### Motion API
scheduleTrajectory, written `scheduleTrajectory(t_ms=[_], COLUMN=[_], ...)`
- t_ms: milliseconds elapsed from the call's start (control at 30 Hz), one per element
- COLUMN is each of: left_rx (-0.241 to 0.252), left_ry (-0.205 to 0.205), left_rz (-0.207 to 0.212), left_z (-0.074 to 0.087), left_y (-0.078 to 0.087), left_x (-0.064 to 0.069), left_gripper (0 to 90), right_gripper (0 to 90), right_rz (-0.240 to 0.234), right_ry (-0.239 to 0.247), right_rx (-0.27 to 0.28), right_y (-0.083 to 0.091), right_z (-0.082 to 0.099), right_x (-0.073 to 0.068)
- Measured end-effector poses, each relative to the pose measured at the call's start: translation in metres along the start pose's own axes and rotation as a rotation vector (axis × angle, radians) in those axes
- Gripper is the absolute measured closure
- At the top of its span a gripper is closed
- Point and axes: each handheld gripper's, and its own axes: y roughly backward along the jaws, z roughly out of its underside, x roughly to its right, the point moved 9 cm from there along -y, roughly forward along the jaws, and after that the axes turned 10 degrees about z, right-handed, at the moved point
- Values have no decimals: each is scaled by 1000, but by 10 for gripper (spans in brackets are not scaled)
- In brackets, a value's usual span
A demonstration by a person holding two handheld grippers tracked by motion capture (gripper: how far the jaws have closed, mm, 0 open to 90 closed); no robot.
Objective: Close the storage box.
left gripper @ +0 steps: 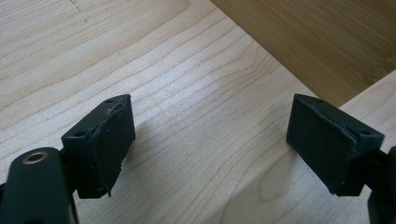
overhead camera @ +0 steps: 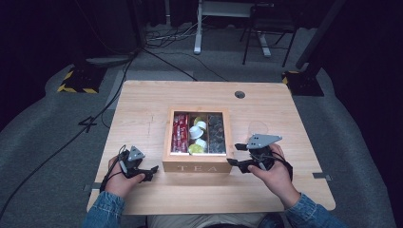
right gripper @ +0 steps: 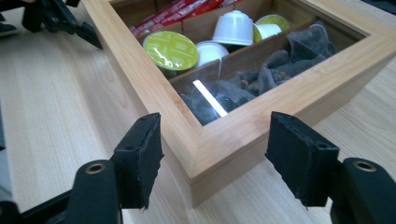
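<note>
A wooden tea box (overhead camera: pixel 196 167) marked TEA stands mid-table, its windowed lid down. Under the pane lie red sachets (overhead camera: pixel 180 133), white and green capsules (right gripper: pixel 171 49) and dark tea bags (right gripper: pixel 261 77). My right gripper (overhead camera: pixel 234 155) is at the box's front right corner. Its jaws stand open on either side of that corner (right gripper: pixel 215 144), and the pads are clear of the wood. My left gripper (overhead camera: pixel 151 172) rests by the box's front left corner, open over bare table (left gripper: pixel 210 126). The box's side (left gripper: pixel 327 42) lies beyond it. That gripper (right gripper: pixel 60 18) also shows past the box.
A clear round glass (overhead camera: pixel 258 127) stands on the table just behind my right gripper. A cable hole (overhead camera: pixel 240 94) sits near the table's far edge. Bare wood (overhead camera: pixel 142 109) lies to the left of the box. Chair and desk legs stand on the floor beyond.
</note>
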Motion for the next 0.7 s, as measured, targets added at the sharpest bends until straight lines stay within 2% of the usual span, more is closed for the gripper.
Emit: scheduleTrajectory(t_ms=[200, 233, 300, 367, 467, 700], left_rx=[2, 1, 0, -3, -7, -9], left_ry=[1, 0, -1, -1, -10, -28], left_rz=[3, 4, 4, 10, 14, 24], left_z=[0, 0, 0, 0, -1, 0], left_y=[0, 0, 0, -1, -1, 0], left_x=[0, 0, -1, 0, -1, -2], left_gripper=[159, 158, 158, 153, 149, 148], right_gripper=[309, 273, 255, 199, 157, 159], right_rz=[-45, -66, -72, -79, -62, 41], right_ry=[-32, -47, -57, -76, -81, -147], right_rx=[2, 15, 20, 41, 56, 60], right_y=[-6, -6, -5, 2, 16, 48], right_z=[-1, -3, -4, -8, -9, 10], right_x=[2, 4, 5, 12, 26, 68])
